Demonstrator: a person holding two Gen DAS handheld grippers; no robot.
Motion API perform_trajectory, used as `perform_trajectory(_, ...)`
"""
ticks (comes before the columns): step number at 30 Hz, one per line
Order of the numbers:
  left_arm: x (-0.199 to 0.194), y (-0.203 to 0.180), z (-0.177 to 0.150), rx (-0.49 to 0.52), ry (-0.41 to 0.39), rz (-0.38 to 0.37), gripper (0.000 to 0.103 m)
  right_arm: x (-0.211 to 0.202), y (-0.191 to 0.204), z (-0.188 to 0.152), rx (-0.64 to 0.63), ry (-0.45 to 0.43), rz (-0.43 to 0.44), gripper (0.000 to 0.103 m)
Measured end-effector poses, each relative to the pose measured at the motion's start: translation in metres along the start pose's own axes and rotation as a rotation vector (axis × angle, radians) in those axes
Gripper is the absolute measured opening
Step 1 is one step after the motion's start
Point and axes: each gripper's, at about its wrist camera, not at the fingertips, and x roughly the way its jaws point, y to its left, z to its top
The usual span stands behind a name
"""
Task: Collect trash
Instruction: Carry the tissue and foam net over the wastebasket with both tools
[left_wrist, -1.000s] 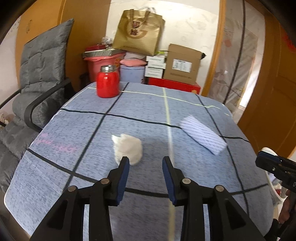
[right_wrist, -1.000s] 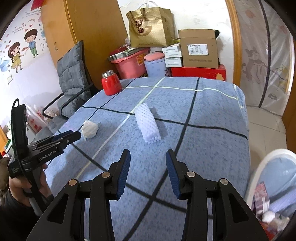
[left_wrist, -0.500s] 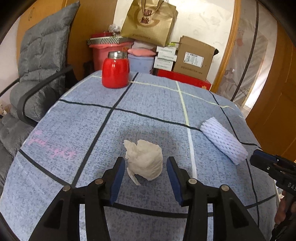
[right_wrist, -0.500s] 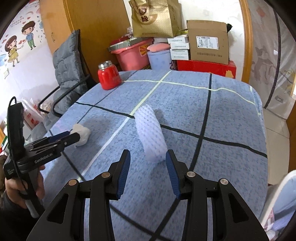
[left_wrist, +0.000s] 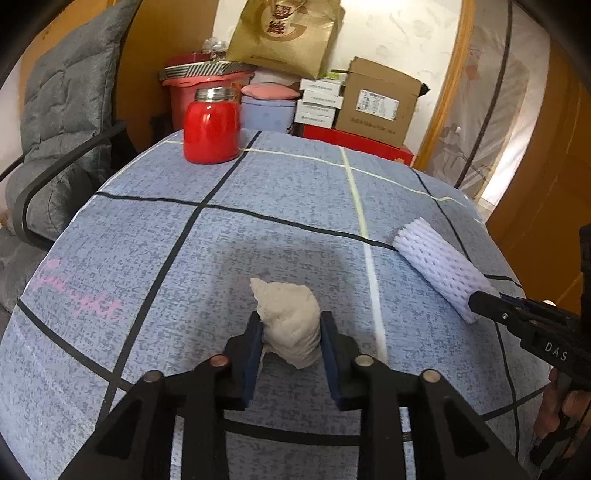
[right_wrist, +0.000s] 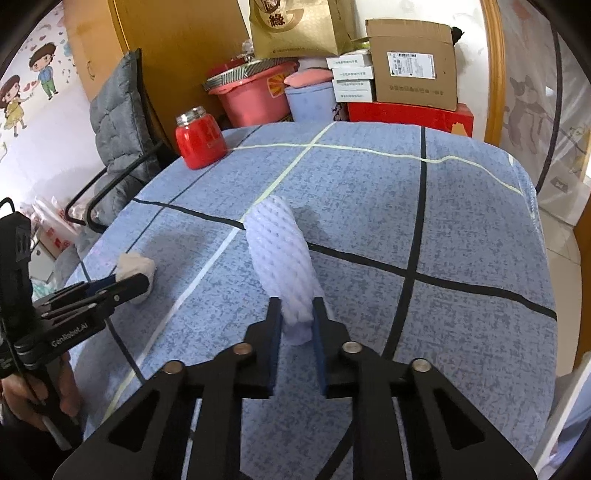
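Both grippers have just closed on trash: left gripper (left_wrist: 291, 328) is closing around the crumpled tissue (left_wrist: 290, 321), right gripper (right_wrist: 297, 325) pinches the foam net sleeve (right_wrist: 280, 258), ready to lift.

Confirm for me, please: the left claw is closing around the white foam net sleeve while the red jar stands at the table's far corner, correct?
Not quite. In the left wrist view the left claw is closing around the crumpled tissue wad, not the white foam net sleeve. The red jar does stand at the table's far corner.

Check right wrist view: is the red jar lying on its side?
No. The red jar stands upright at the far left corner of the blue checked tablecloth, metal lid on top.
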Motion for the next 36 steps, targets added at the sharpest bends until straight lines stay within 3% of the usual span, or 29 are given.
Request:
perform_trajectory(13, -0.026, -0.039, -0.016, 0.061, -0.025, -0.091, 0.025, -0.055, -0.005, -0.026, 0.042, -0.063, 0.008, 0.014)
perform_trajectory(36, -0.088, -0.140, -0.050, 0.207, -0.059, -0.266, 0.025, -0.163, -0.034, -0.093, 0.134, -0.146, -0.104, 0.014)
